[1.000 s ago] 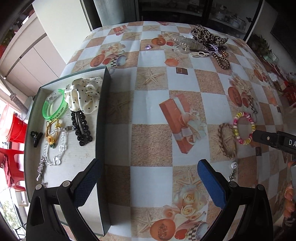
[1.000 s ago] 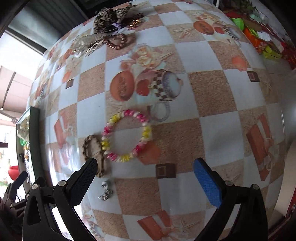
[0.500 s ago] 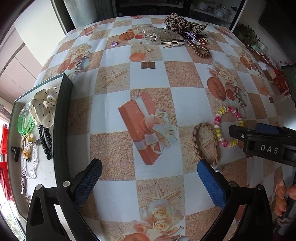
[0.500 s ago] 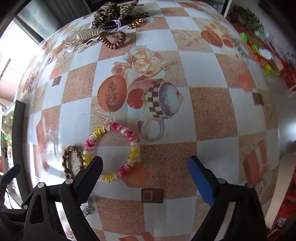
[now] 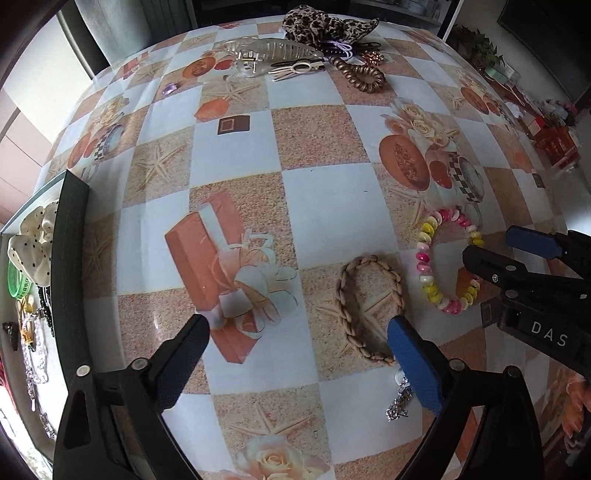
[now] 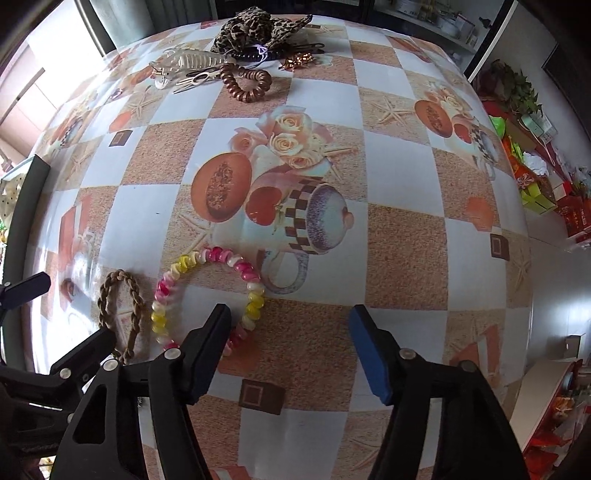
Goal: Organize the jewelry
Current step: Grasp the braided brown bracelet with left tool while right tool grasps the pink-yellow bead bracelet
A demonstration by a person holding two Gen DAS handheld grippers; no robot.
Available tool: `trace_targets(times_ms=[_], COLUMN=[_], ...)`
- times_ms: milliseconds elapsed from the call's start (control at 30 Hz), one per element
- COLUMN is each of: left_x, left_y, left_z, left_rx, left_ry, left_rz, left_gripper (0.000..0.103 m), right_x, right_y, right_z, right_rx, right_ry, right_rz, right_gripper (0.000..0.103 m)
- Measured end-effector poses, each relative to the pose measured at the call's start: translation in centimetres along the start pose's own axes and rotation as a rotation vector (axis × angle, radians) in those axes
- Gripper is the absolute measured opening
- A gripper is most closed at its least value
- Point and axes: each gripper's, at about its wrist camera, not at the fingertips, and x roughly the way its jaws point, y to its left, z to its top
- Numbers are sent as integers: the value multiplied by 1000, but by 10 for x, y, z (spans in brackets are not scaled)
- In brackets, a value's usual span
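At desk's near side | right hand-held gripper (image 6: 290, 328) wide open, empty, straddling pink-yellow coil bracelet (image 6: 207, 295) | step: reaching | next: lower, close on bracelet's rim

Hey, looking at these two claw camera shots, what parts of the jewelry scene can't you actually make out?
- Silver trinket, left wrist view: partly hidden behind the left claw's blue finger; too small to identify.
- Tray contents, left wrist view: cut off by the picture's left edge and squeezed by fisheye.
- Pink-and-yellow spiral bracelet, right wrist view: its near arc is covered by the right claw's black finger.
- Leopard scrunchie pile: dark items beneath it are tangled, indistinct.
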Motion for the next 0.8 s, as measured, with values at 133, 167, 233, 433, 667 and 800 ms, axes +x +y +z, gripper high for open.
trace_targets(times_ms=[133,167,233,433,667,800], left_x=[4,4,3,-3,-14,-23], left_y=[-10,-12,-16,-38,-29,-13], left_z=[5,6,8,11,10,11], left_rx=[22,25,34,107,56,18], left_ry=[-2,-3,-5,-18,-20,-40], left_rz=[9,7,3,-22,-113,-140], left_gripper=[89,88,84,47,9,9], right_x=[-1,-2,-2,-4,-7,-15], right_y=[-10,-10,-9,8,13,3], right_z=[-3,-3,-3,0,-1,-4], right_rx=[-2,-3,-13,-52,-21,32], right_ry=[1,1,2,3,6,-6], right_rz=[3,5,9,21,60,105], right_gripper=[56,54,50,31,9,9])
